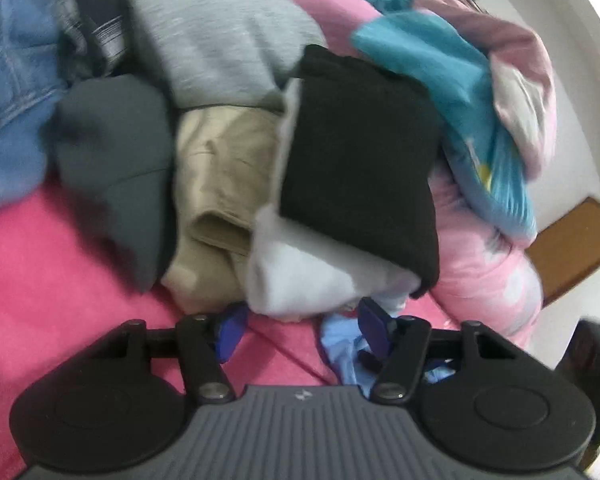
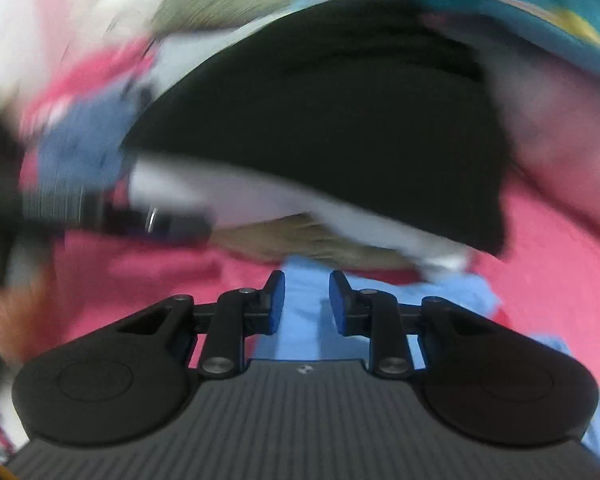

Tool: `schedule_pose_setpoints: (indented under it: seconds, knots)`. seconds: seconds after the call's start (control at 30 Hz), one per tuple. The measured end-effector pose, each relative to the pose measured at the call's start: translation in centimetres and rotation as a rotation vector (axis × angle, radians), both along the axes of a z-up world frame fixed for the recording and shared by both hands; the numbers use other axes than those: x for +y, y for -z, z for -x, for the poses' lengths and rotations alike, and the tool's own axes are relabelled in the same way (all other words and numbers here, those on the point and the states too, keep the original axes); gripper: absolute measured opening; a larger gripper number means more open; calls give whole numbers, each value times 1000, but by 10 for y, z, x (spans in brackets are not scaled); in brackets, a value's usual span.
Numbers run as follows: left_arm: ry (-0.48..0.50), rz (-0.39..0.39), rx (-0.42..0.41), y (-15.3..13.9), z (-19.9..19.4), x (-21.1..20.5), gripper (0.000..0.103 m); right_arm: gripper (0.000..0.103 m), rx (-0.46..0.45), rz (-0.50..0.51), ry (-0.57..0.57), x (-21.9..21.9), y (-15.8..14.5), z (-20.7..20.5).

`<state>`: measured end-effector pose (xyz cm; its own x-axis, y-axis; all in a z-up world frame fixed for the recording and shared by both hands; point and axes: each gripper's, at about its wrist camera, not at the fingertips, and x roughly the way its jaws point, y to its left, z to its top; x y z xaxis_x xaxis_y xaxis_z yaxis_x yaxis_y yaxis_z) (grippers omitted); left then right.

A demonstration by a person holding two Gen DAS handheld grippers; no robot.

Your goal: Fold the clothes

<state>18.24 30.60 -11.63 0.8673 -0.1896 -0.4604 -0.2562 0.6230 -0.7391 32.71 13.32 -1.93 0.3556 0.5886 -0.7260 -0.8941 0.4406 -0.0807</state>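
Left wrist view: left gripper (image 1: pixel 298 326) low over the pink bedcover (image 1: pixel 60 280), jaws standing apart with nothing pinched between the blue pads, nose toward the near edge of a row of folded clothes. Black folded piece (image 1: pixel 360 160) lying on top of a white one (image 1: pixel 320 280), tan piece (image 1: pixel 224 184) just beside them, dark grey piece (image 1: pixel 124 176) next along, light grey top (image 1: pixel 220 32) and blue denim (image 1: pixel 12 80) behind. Loose pink and teal heap (image 1: pixel 460 80) piled to the right, not yet folded. Crumpled light blue cloth (image 1: pixel 342 356) right under the right-hand finger, on the bedcover, apart from the stack.

Right wrist view, heavily smeared by motion: right gripper (image 2: pixel 306 302) with a narrow gap between the pads, hovering above the same light blue cloth (image 2: pixel 304 320); cloth visible through the gap and beneath it, no pinch visible. Black piece (image 2: pixel 340 120) filling the middle of the view just ahead, white layer (image 2: pixel 260 200) under it.

Step in hand, judging by both tools converging on it: picking up the light blue cloth as the next item to fold. Next move calls for lowering onto one edge or corner each, closing firmly on a single layer, then lifting it clear of the stack without dragging the white and black pieces
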Motion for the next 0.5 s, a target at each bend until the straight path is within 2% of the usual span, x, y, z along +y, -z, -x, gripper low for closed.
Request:
schedule_pose_setpoints:
  seconds: [0.1, 0.2, 0.23, 0.33, 0.43, 0.5]
  knots:
    - [5, 34, -5, 3, 0, 7, 59, 31, -138, 81, -53, 26, 18, 19]
    - [15, 84, -9, 4, 0, 15, 59, 29, -194, 129, -10, 40, 38, 16]
    - [21, 98, -10, 5, 1, 17, 59, 29, -184, 115, 19, 40, 39, 12]
    - [35, 136, -10, 8, 0, 24, 59, 3, -124, 43, 115, 32, 32, 4]
    - [43, 167, -8, 11, 1, 25, 59, 3, -52, -66, 187, 16, 16, 3]
    - [45, 175, -6, 11, 1, 26, 59, 3, -8, -178, 164, 1, 3, 11]
